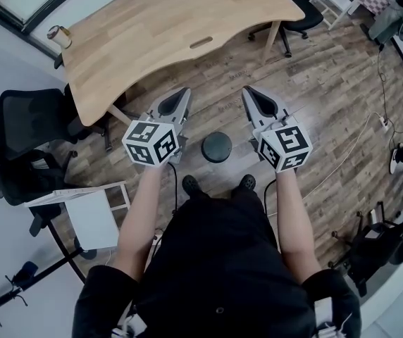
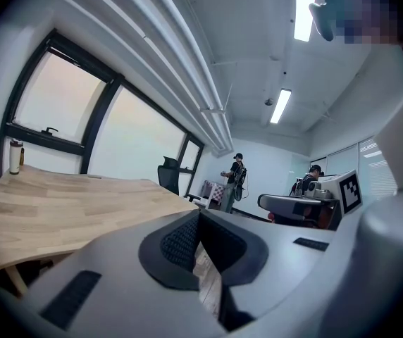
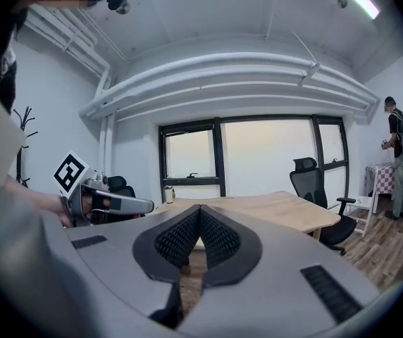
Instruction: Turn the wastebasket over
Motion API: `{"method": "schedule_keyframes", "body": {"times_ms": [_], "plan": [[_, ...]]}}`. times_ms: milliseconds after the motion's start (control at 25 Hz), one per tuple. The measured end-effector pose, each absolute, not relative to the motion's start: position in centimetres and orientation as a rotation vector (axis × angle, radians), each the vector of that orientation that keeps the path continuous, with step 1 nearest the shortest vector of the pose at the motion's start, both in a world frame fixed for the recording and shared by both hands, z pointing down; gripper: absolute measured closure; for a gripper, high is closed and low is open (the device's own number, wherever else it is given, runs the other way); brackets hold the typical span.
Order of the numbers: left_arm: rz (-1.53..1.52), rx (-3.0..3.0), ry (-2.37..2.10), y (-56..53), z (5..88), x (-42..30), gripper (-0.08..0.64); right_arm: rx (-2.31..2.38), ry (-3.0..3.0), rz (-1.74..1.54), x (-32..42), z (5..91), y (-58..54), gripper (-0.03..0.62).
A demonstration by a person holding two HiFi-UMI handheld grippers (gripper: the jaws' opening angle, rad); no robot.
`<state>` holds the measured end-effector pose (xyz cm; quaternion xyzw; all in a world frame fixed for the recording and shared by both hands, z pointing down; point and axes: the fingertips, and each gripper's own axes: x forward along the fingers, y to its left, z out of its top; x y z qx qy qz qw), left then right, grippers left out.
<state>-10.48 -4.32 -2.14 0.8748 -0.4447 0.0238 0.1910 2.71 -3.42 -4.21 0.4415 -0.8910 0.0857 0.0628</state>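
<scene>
Head view has the wastebasket [image 1: 217,147], a dark round shape seen from straight above, standing on the wood floor [image 1: 314,104] just ahead of the person's shoes [image 1: 190,184]. From this angle it cannot be told whether its mouth or its base faces up. The left gripper [image 1: 183,91] and the right gripper [image 1: 248,90] are held out side by side above it, well apart from each other. The wastebasket lies between them and nearer the person than their tips, and neither gripper touches it. Both point toward the bench [image 1: 173,27], which stands beyond the wastebasket and carries a bottle [image 1: 59,36] at its far left corner. In the left gripper view the jaws are pressed together with nothing between them, and the ribbed pads [image 2: 182,241] meet along a line. The right gripper view shows the same, with the pads [image 3: 219,238] closed on each other and empty, aimed nearly level at the bench and the window [image 3: 265,153].
</scene>
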Motion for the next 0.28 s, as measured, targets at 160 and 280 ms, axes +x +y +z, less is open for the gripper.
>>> {"method": "schedule_keyframes", "body": {"times_ms": [160,280], "plan": [[0.058,2.467,-1.242,-4.51,-2.37,-10.47,0.545,1.327,-2.706,0.259,2.37,-4.59,-3.52,0.560],[0.058,2.469,-1.239,-4.76,-2.35,-10.52,0.545,1.319,-2.715,0.247,2.02,-4.98,-3.72,0.560]]}}
